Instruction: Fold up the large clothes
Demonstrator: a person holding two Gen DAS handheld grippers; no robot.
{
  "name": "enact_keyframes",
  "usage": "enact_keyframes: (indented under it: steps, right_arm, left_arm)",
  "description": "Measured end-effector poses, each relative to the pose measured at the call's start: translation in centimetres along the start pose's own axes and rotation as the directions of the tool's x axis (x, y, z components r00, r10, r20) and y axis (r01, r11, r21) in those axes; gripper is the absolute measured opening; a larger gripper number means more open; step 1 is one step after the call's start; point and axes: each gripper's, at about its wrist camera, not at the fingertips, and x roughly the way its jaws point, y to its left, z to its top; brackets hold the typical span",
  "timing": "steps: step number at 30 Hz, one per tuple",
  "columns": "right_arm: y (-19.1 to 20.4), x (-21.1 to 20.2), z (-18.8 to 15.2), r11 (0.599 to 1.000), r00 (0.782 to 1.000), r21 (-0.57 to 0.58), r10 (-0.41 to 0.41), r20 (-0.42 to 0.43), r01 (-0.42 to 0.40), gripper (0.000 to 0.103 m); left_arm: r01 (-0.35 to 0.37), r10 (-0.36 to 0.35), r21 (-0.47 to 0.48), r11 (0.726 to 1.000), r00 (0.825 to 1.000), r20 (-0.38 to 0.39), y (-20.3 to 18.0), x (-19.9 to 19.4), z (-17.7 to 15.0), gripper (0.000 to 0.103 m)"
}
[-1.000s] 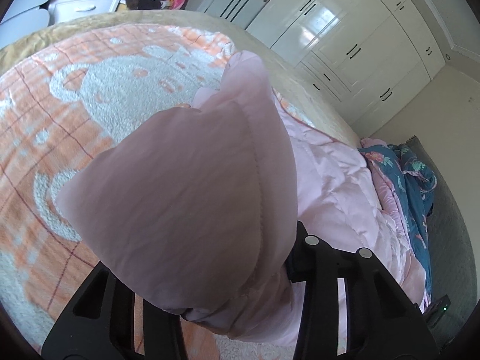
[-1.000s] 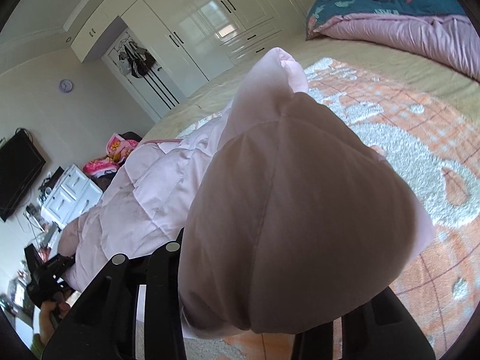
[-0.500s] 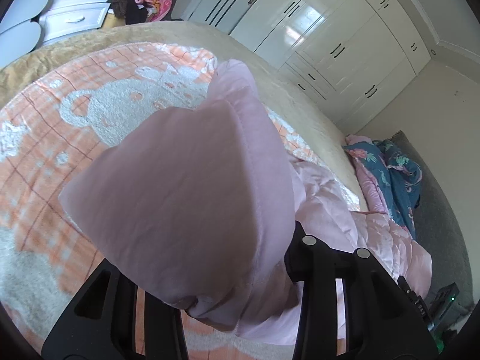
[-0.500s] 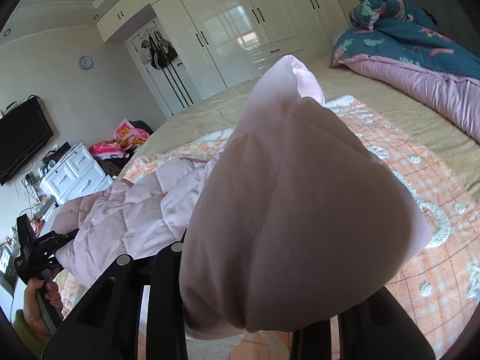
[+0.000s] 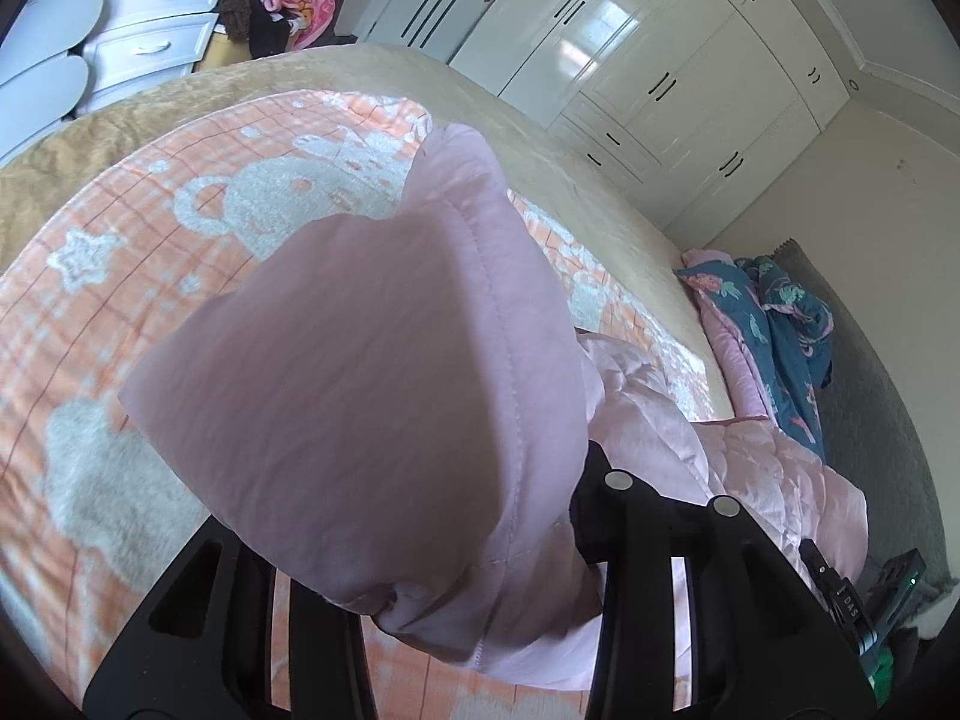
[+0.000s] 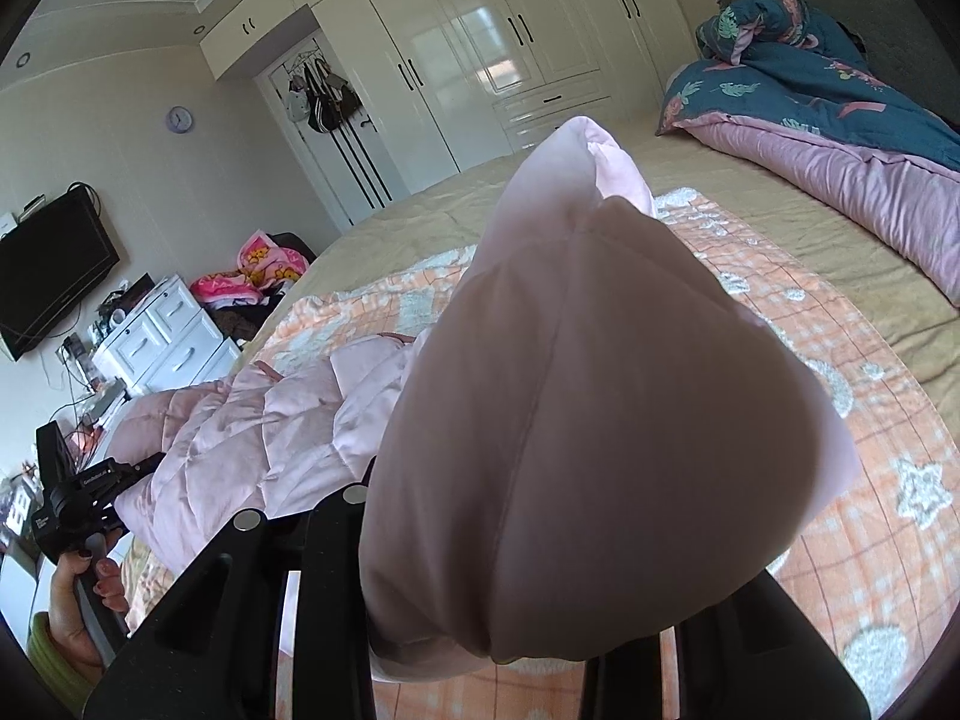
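Observation:
A large pale pink quilted jacket point(image 5: 384, 372) is held up above the bed. My left gripper point(image 5: 456, 600) is shut on one edge of it, and the cloth bulges over the fingers and hides the tips. My right gripper point(image 6: 480, 618) is shut on another edge of the same jacket point(image 6: 588, 420). The rest of the jacket stretches between the two grippers and sags toward the orange and white blanket point(image 5: 120, 276), which also shows in the right wrist view point(image 6: 888, 480). The other gripper and the hand holding it show at the lower left of the right wrist view point(image 6: 78, 498).
A blue and pink duvet point(image 6: 840, 120) lies bunched at the head of the bed point(image 6: 780, 240). White wardrobes point(image 6: 480, 60) line the far wall. White drawers point(image 6: 162, 330) with a pink heap point(image 6: 258, 270) stand beside the bed. A TV point(image 6: 48, 264) hangs on the wall.
Both grippers have risen with the jacket and tilted up. More of the room and wardrobes shows, and the jacket body hangs more stretched between them.

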Motion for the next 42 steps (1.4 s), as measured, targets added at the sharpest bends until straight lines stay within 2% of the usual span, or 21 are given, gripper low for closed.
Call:
enact_keyframes:
  steps: [8,20,31,36,42]
  right_arm:
    - [0.1,-2.4,-2.5,1.000,1.000,0.011,-0.003,-0.022,0.003,0.030]
    - [-1.0,-4.5,-6.2,0.998,0.998,0.068,0.003,-0.058,0.001,0.030]
    - [-4.3,-3.7,-9.8,0.979,0.994,0.204,0.009,-0.112,0.014,0.035]
    - [-6.1,-2.0,-11.2,0.954,0.983,0.291,-0.017,-0.180,0.070,0.044]
    - [-8.3,-1.5,-12.9,0.915,0.974,0.395,0.006,-0.225,0.085,0.068]
  left_arm:
    - [-0.015,0.015,0.016,1.000,1.000,-0.011,0.7,-2.7,-2.5,0.030]
    - [-0.035,0.037,0.042,0.998,0.999,-0.036,2.1,-4.6,-5.7,0.030]
    - [-0.079,0.082,0.064,0.995,0.995,-0.056,3.4,-4.2,-8.3,0.033]
    - [-0.101,0.104,0.050,0.994,0.992,-0.066,4.2,-3.6,-9.2,0.036]
    - [-0.118,0.120,0.038,0.992,0.990,-0.071,4.7,-3.2,-9.6,0.041]
